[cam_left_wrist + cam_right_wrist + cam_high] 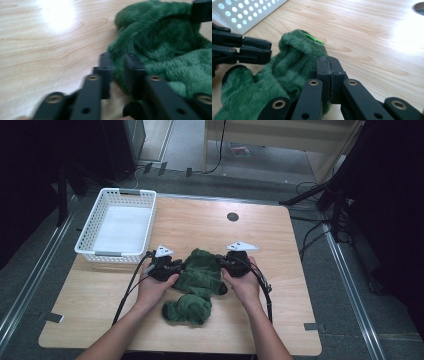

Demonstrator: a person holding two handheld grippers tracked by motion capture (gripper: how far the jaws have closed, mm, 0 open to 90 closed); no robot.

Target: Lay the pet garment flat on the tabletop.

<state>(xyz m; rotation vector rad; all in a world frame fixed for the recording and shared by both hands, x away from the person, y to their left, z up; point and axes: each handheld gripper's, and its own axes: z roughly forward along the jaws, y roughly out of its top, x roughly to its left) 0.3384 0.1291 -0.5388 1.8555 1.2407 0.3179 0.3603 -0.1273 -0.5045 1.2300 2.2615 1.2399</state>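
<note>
Right claw [330, 65] is clamped tight, no fabric visible between the pads, just beside the green plush garment [199, 281]. My left claw [117, 66] pinches a fold at its opposite edge. Garment lies crumpled mid-bench [260, 225]; white basket [119, 225] sits back-left.

A light wooden table [270, 310] carries a white basket [90, 232] at its far left corner and a green plush garment [197, 280] near the middle of its near edge.
</note>
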